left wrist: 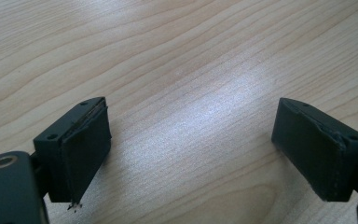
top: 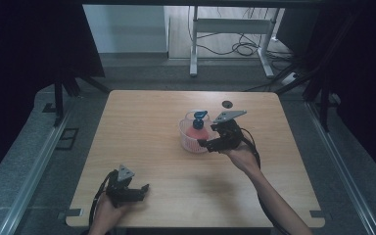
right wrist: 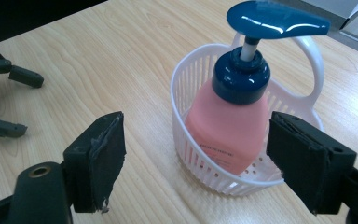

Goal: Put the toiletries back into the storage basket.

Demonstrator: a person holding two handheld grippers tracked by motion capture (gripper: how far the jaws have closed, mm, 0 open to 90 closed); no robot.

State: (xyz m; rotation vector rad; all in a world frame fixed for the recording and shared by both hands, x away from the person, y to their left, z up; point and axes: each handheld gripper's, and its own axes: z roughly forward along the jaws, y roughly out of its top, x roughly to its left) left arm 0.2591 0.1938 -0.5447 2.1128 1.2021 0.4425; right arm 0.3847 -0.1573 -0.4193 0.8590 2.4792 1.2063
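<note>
A white slotted plastic basket [top: 183, 128] stands right of the table's middle and holds an upright pink pump bottle [top: 197, 131] with a dark blue pump head. My right gripper [top: 206, 143] sits just in front and to the right of the basket. In the right gripper view its jaws stand open around the basket [right wrist: 200, 163] and bottle [right wrist: 228, 121]; the right pad [right wrist: 307, 163] is near the basket's side, and neither pad presses on it. My left gripper [top: 144, 192] rests near the front left of the table, open [left wrist: 191, 140] over bare wood, and it appears far off [right wrist: 16, 101] in the right gripper view.
The wooden table [top: 142, 147] has a small black round grommet [top: 226, 103] near its far edge. Beyond the table stand a white desk frame [top: 230, 29] and cables on the floor. Dark curtains flank both sides.
</note>
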